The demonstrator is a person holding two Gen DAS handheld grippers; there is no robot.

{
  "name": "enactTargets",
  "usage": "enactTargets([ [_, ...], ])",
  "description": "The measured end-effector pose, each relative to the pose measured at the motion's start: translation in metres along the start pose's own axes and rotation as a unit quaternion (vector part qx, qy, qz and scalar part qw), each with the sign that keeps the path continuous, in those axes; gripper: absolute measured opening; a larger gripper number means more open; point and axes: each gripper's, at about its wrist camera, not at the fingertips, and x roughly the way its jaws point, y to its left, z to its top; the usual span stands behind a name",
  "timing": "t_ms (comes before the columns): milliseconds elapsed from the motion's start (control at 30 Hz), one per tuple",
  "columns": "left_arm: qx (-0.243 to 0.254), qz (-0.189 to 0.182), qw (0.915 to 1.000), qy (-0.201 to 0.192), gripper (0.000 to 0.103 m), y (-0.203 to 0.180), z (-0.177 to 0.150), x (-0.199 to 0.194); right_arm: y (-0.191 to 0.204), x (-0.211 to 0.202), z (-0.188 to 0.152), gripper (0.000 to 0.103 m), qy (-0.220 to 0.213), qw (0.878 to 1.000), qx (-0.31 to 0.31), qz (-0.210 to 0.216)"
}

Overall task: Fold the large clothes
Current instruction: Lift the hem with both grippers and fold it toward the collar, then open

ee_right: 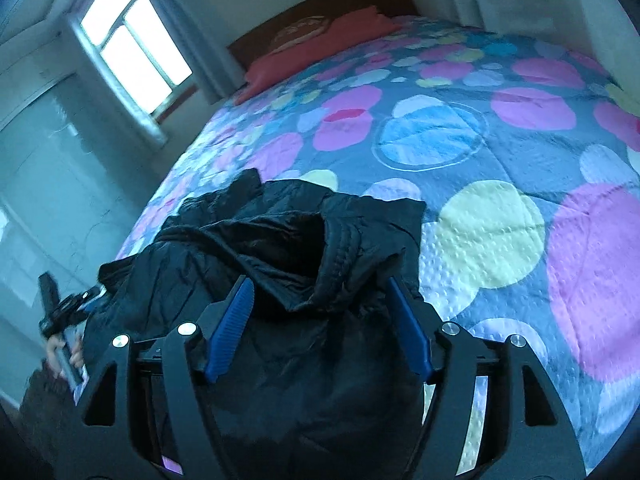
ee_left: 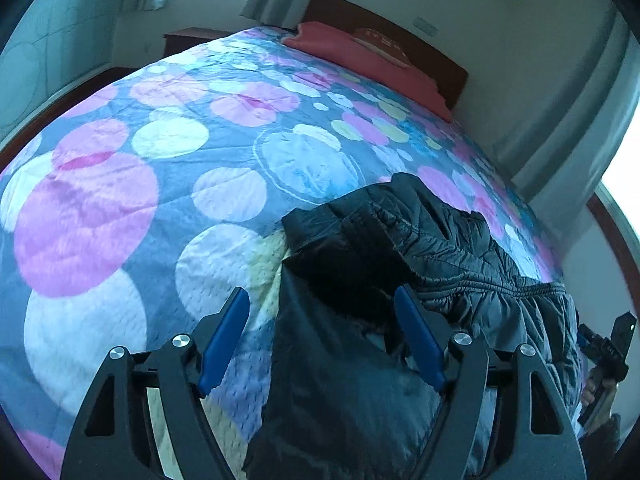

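Observation:
A black quilted jacket (ee_left: 440,248) lies crumpled near the front edge of the bed. In the left wrist view my left gripper (ee_left: 320,291) is open over the jacket's left part, with dark fabric between its blue pads (ee_left: 224,336) but not pinched. The right gripper (ee_left: 604,348) shows at the far right edge, held by a hand. In the right wrist view the jacket (ee_right: 280,232) bunches up in a fold between the fingers of my right gripper (ee_right: 319,280), which is open; the pads (ee_right: 232,320) stand apart from the cloth. The left gripper (ee_right: 60,312) appears at the left, in a hand (ee_right: 60,356).
The bedspread (ee_left: 160,208) is blue-grey with big pink, white and yellow circles and stretches wide beyond the jacket. A red pillow (ee_left: 360,56) lies against the dark wooden headboard (ee_left: 400,32). A window (ee_right: 132,40) and curtains (ee_left: 560,120) flank the bed.

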Motion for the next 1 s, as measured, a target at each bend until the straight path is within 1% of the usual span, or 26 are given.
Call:
enactTargets([
  [100,0.023,-0.002,0.9997,0.009,0.074,-0.005,0.006,0.007,0.002,0.002,-0.003,0.069,0.01,1.0,-0.029,0.0],
  [167,0.052,0.003,0.9984,0.023,0.074,-0.011,0.009,0.015,0.003,0.007,-0.005,0.07,0.02,0.999,-0.05,-0.006],
  [233,0.08,0.01,0.9962,0.034,0.074,-0.014,0.01,0.019,0.006,0.011,-0.005,0.076,0.025,0.997,-0.071,-0.008],
  [333,0.108,0.013,0.9934,0.036,0.074,-0.016,0.01,0.019,0.009,0.016,-0.003,0.077,0.026,0.995,-0.099,-0.019],
  [433,0.115,0.013,0.9925,0.037,0.074,-0.017,0.013,0.022,0.01,0.026,0.003,0.077,0.025,0.993,-0.113,-0.027],
  [533,0.122,0.015,0.9916,0.04,0.074,-0.019,0.021,0.028,0.012,0.034,0.012,0.077,0.021,0.992,-0.12,-0.026],
  [633,0.132,0.021,0.9893,0.058,0.074,-0.021,0.031,0.041,0.015,0.044,0.021,0.077,0.024,0.989,-0.138,-0.048],
  [767,0.146,0.025,0.9855,0.083,0.074,-0.02,0.04,0.055,0.015,0.057,0.031,0.077,0.033,0.986,-0.151,-0.063],
  [833,0.154,0.025,0.9836,0.089,0.074,-0.02,0.044,0.059,0.014,0.06,0.035,0.082,0.033,0.984,-0.157,-0.071],
  [933,0.16,0.024,0.9821,0.096,0.074,-0.02,0.045,0.065,0.007,0.065,0.04,0.084,0.033,0.986,-0.149,-0.067],
  [967,0.159,0.022,0.9821,0.099,0.073,-0.02,0.044,0.067,0.005,0.067,0.041,0.084,0.036,0.987,-0.143,-0.062],
  [1000,0.158,0.016,0.9822,0.101,0.067,-0.02,0.044,0.069,0.003,0.07,0.041,0.083,0.04,0.988,-0.137,-0.058],
])
